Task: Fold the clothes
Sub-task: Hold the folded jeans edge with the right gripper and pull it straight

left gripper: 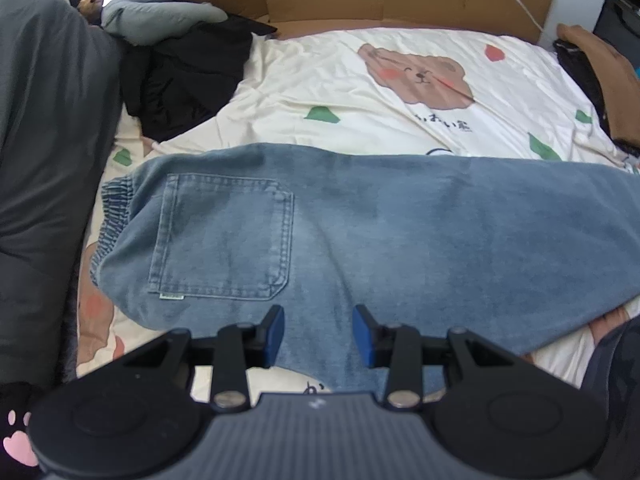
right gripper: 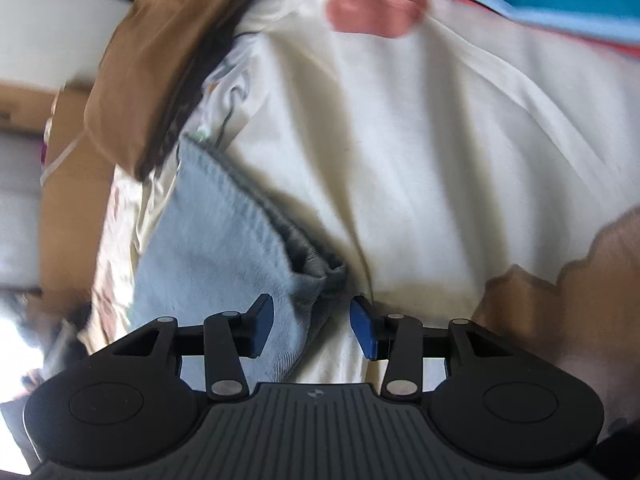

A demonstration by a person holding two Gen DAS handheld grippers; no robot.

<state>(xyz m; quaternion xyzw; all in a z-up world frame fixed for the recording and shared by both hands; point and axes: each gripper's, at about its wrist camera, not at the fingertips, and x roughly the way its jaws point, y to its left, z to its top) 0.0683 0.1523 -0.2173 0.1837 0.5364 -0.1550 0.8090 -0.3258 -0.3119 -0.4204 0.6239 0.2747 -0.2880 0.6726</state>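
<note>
The jeans (left gripper: 360, 232) lie flat across the cream bedsheet (left gripper: 320, 80). The left gripper (left gripper: 318, 334) stands spread above their near edge. The right gripper (right gripper: 312, 328), spread too, has their hem (right gripper: 316, 276) apparently between its blue pads, in a blurred view.

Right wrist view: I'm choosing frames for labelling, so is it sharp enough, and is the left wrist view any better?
Right wrist view: motion-smeared, the jeans hem and bedsheet soft, only the right gripper crisp. Left wrist view: sharp, the jeans pocket stitching readable, edges bowed by the fisheye, bright glare top left.
</note>
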